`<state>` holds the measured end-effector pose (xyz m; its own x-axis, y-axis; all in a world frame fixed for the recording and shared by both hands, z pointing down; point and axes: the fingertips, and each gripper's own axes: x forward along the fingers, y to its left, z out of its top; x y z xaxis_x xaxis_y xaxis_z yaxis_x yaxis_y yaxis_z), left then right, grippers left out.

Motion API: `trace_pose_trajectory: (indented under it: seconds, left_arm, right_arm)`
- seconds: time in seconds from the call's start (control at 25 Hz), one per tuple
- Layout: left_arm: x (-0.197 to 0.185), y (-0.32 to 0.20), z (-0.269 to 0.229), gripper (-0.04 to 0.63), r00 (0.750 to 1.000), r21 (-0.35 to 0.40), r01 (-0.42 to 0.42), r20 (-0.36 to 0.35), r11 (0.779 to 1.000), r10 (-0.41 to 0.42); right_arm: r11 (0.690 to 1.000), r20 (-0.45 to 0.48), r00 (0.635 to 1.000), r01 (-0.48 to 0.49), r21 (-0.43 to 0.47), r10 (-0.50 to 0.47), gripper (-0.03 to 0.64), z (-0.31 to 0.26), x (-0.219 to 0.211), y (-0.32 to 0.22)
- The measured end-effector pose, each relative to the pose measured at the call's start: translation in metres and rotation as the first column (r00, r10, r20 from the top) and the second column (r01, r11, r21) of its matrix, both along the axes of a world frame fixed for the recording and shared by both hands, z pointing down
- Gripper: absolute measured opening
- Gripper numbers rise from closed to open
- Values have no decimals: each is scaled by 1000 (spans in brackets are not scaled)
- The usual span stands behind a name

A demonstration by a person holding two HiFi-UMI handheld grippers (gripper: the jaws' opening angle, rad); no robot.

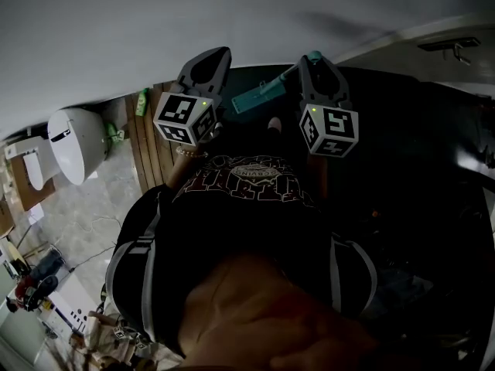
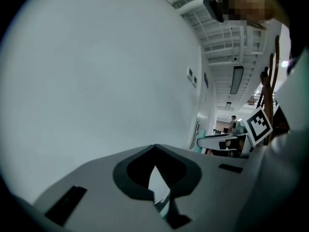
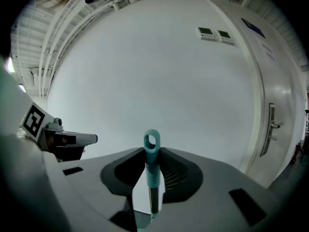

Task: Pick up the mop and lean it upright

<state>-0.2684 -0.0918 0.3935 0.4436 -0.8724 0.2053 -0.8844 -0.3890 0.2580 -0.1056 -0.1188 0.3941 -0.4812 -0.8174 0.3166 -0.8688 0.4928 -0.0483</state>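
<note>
The mop's teal handle (image 3: 152, 167) ends in a hanging loop and stands upright between the jaws of my right gripper (image 3: 152, 151), which is shut on it just below the loop. From the head view, the right gripper (image 1: 313, 57) points at the white wall, and a teal part of the mop (image 1: 259, 97) shows lower down between the two grippers. My left gripper (image 1: 219, 52) is raised beside it, apart from the handle. Its jaws (image 2: 155, 168) stand a narrow slit apart with only wall showing through and a sliver of teal low down.
A white wall (image 1: 232, 14) is close in front. A white toilet (image 1: 73, 141) and wooden boards (image 1: 151, 145) lie at the left, with a green bottle (image 1: 142, 101) by the wall. A white door with a lever handle (image 3: 271, 124) is at the right. Clutter sits at the lower left.
</note>
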Motion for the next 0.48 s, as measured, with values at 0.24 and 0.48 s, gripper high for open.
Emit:
trace_pose_trajectory:
  seconds: [0.24, 0.48]
  left_arm:
    - [-30, 9, 2, 46, 1000, 2, -7, -4, 1000, 7]
    - [-57, 13, 5, 46, 1000, -3, -6, -2, 1000, 6]
  right_arm:
    - [1000, -2, 1000, 9, -1, -9, 107, 3, -37, 2]
    - [1000, -5, 1000, -5, -14, 5, 107, 13, -64, 1]
